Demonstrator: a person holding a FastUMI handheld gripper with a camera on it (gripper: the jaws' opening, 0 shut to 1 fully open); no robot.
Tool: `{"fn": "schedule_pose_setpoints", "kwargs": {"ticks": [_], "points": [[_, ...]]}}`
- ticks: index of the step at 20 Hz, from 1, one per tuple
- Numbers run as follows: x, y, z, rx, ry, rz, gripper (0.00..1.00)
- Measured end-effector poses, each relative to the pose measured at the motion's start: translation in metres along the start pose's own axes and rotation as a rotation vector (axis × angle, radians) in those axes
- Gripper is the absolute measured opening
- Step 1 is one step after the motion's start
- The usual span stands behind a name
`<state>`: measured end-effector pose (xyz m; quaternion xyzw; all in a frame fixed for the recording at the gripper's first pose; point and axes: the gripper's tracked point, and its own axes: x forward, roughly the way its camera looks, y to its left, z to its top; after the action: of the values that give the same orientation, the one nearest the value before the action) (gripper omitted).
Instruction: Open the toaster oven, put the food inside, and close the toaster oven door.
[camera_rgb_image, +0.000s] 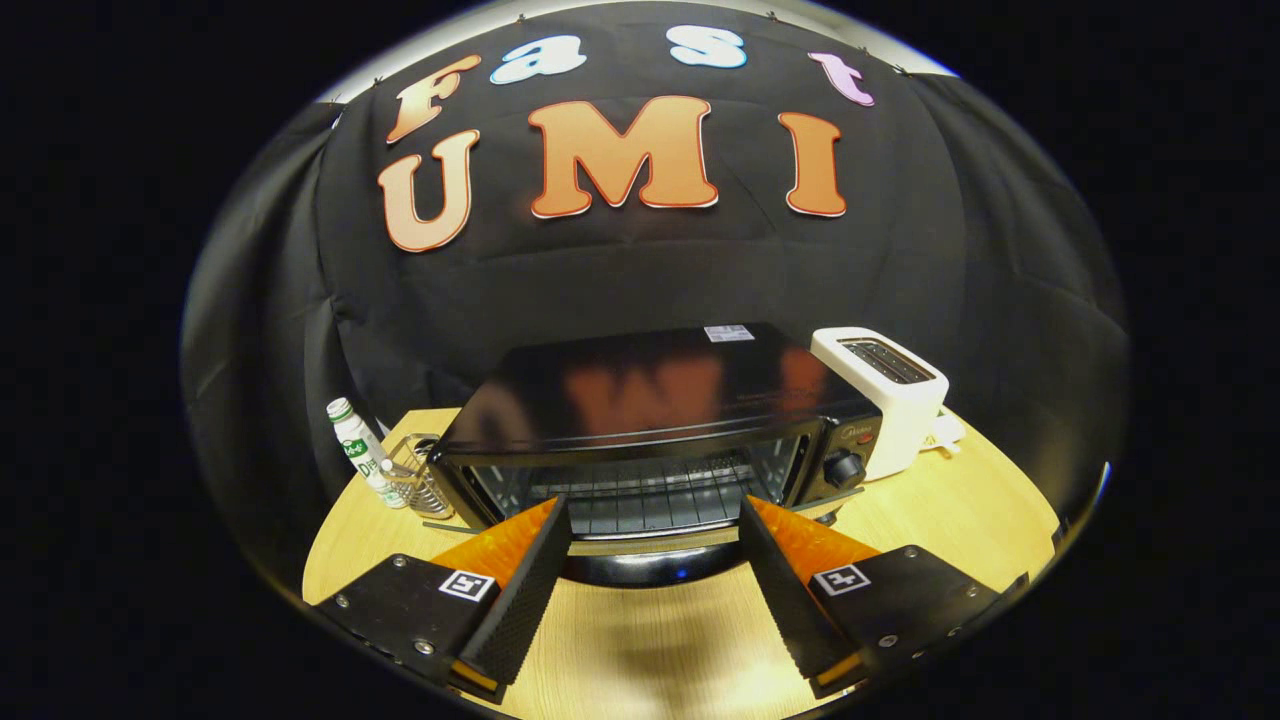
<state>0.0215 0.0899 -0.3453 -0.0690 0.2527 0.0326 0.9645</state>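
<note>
My tongs (655, 540) hang released before the toaster oven (650, 440); I can't make out food on its rack.

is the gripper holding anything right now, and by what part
Nothing is held. The gripper is open, its fingers spread apart just in front of the toaster oven, whose door handle lies between them, ungrasped.
</note>
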Motion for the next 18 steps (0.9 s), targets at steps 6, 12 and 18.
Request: {"fn": "schedule_pose_setpoints", "kwargs": {"ticks": [6, 12, 18], "points": [[-0.018, -0.003, -0.025, 0.009, 0.021, 0.010, 1.00], [-0.034, -0.010, -0.065, -0.057, 0.077, 0.032, 0.99], [-0.040, -0.011, -0.110, -0.080, 0.152, 0.031, 0.98]]}}
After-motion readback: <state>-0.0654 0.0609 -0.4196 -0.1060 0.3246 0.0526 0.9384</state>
